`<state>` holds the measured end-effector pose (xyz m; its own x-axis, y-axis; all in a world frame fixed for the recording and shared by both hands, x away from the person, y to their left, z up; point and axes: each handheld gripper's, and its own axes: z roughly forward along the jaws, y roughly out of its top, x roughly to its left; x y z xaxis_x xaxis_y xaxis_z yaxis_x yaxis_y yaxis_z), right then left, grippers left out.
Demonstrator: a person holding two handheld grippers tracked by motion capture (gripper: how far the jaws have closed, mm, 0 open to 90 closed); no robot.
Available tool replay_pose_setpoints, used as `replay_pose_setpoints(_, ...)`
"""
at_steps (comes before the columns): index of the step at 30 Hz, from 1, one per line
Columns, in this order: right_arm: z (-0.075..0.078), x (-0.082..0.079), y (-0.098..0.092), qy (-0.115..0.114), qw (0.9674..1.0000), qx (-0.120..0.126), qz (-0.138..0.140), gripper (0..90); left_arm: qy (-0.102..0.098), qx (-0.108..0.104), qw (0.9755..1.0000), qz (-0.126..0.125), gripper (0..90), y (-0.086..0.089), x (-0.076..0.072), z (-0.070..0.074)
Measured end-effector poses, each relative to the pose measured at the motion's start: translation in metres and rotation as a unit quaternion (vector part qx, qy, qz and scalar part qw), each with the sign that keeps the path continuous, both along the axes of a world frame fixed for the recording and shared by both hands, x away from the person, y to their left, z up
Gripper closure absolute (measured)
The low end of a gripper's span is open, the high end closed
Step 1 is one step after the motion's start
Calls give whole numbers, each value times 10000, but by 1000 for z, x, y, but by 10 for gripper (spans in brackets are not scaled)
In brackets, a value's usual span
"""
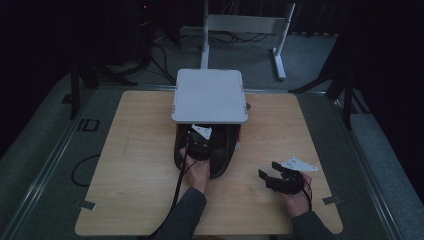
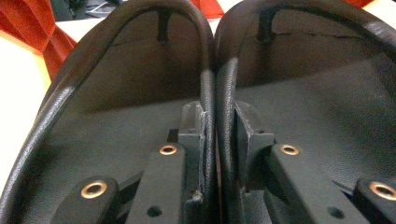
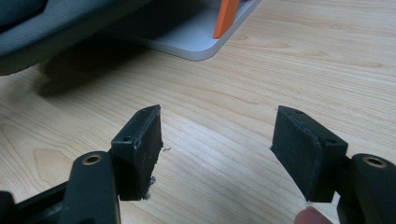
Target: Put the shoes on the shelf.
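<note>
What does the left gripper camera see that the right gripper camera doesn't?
The left gripper view has two black slippers up close, with their inner edges pinched together by the left gripper. The right gripper view has the right gripper wide open with nothing in it, above the wooden table. The grey base of a stand is ahead of it. Both views have a pair of black jaws at the bottom and an orange-red piece of the stand farther off.
</note>
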<state>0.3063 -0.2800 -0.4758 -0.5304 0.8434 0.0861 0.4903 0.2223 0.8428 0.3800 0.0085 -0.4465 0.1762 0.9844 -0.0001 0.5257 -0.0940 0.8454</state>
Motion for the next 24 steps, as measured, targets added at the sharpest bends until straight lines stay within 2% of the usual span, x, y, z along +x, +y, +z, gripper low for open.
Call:
replay_pose_setpoints(16, 0, 0, -1, 2, 10000, 5, 0, 326, -78, -43, 9999, 84, 748, 0, 10, 3)
replay_pose_setpoints(24, 0, 0, -1, 1, 10000, -4, 4, 325, -136, -1, 9998, 157, 748, -2, 14, 6)
